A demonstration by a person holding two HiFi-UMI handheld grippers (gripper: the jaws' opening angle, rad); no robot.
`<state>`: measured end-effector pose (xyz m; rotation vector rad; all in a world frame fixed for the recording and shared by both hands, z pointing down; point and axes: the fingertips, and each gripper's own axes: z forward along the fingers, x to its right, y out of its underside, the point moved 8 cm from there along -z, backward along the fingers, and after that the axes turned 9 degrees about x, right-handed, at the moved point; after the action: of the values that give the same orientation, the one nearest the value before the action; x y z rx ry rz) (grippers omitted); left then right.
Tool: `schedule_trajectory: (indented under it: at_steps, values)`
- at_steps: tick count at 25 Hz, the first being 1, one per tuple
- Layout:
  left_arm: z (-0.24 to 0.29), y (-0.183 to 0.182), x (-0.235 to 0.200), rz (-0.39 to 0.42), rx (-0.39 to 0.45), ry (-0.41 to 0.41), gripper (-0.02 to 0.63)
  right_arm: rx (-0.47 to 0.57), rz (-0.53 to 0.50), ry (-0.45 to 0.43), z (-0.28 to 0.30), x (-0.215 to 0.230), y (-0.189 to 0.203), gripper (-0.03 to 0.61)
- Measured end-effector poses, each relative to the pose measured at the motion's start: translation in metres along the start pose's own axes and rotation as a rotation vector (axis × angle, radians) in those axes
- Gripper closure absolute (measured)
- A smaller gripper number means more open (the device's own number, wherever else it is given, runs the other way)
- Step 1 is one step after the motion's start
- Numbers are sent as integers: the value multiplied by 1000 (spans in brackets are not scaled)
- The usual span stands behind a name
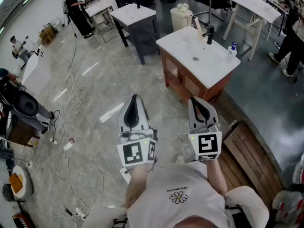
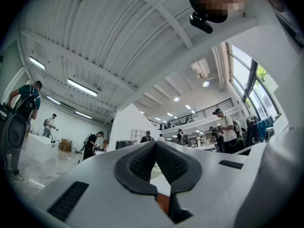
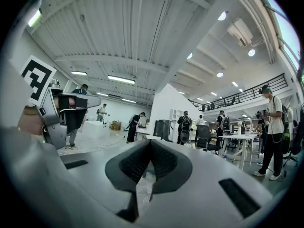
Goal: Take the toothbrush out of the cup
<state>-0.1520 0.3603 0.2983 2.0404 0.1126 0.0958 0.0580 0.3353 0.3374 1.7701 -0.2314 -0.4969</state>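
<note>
Above the floor (image 1: 95, 75), left gripper (image 1: 134, 99) (jaws together).

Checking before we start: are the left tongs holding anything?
No, the left tongs meet at their tips with nothing between them.

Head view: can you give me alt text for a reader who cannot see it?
The left hand-held gripper and right hand-held gripper are held out side by side, jaws together and empty, above a grey marble floor. Ahead stands a wooden vanity with a white sink top and black faucet.
</note>
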Motion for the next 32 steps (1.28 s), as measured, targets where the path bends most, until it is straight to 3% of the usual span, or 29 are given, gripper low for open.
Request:
schedule_trajectory:
  at_steps: [6,15,32]
  values:
    - [7,9,0,-2,-6,-5,597,14,-51,-14,7,8,5,566]
    - [20,24,5,-4,-33,-13,597,40,51,1,16,24,15,566]
    - [55,50,-1,13,-62,-53,597,-23,70,-25,44,45,45,566]
